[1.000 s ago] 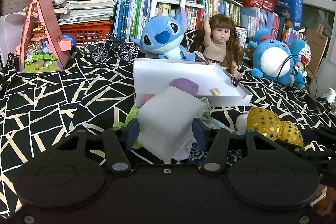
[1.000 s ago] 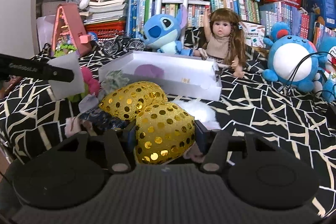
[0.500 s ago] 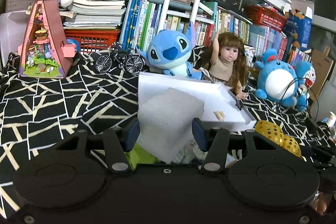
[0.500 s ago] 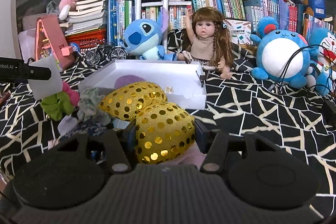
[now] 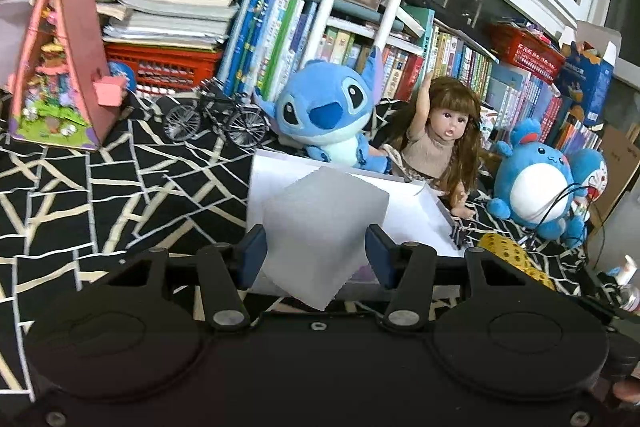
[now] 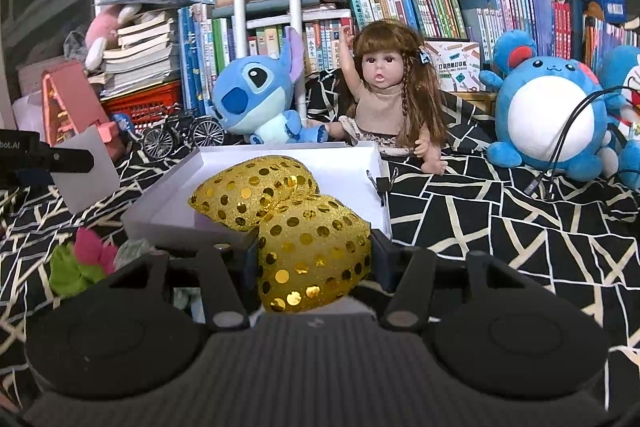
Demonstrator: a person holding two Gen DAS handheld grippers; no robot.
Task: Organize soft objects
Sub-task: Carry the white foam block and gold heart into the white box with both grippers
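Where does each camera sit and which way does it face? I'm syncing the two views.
Left wrist: on the left gripper, facing its fingers, which hold a grey foam cube.
Right wrist: on the right gripper, facing its fingers, which hold a gold sequinned fabric bow.
Shared: white shallow cardboard box, blue plush alien toy.

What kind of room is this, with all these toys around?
Probably a child's bedroom or playroom at home: crowded bookshelves, plush toys like the blue alien, a doll, and a black patterned bedspread.

Foam block [image 5: 324, 223]: matt, fine-grained. Gold bow [image 6: 296, 223]: glittery cloth, glossy sequins. White box [image 6: 168, 203]: smooth matt card.
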